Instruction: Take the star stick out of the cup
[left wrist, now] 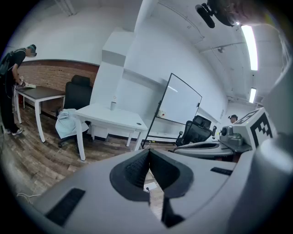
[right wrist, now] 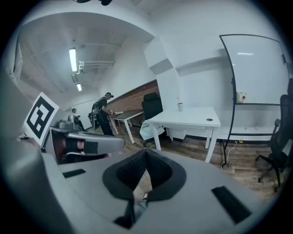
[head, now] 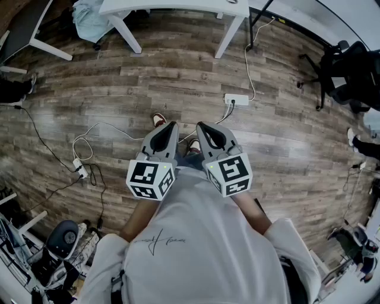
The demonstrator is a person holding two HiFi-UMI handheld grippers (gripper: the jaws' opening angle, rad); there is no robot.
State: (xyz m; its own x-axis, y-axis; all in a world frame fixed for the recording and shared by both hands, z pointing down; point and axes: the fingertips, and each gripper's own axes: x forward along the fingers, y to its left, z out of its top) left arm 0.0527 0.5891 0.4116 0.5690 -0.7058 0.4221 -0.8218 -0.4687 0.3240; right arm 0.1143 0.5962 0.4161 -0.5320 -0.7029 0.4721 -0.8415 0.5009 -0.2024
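Both grippers are held side by side at waist height over the wood floor [head: 178,77], tips pointing forward.
- left gripper [head: 171,125] [left wrist: 149,151]: jaws together, nothing between them.
- right gripper [head: 200,125] [right wrist: 146,153]: jaws together too, also empty.

The cup [left wrist: 113,106] [right wrist: 180,107] stands on the white table [head: 178,7] [left wrist: 110,118] [right wrist: 190,115], by its far edge. The table is across the room, straight ahead of both grippers. The cup is well apart from them, and nothing touches it. The cup is too small in either gripper view to make out the star stick.

Around the table:
- A whiteboard [left wrist: 181,105] [right wrist: 256,68] stands on the table's right.
- A black office chair [left wrist: 78,93] [right wrist: 152,106] with cloth draped on it is behind the table's left end.
- A power strip [head: 236,99] lies on the floor between the person and the table, with cables running off it.
- Another person [left wrist: 11,87] [right wrist: 104,114] stands at a darker table further left.
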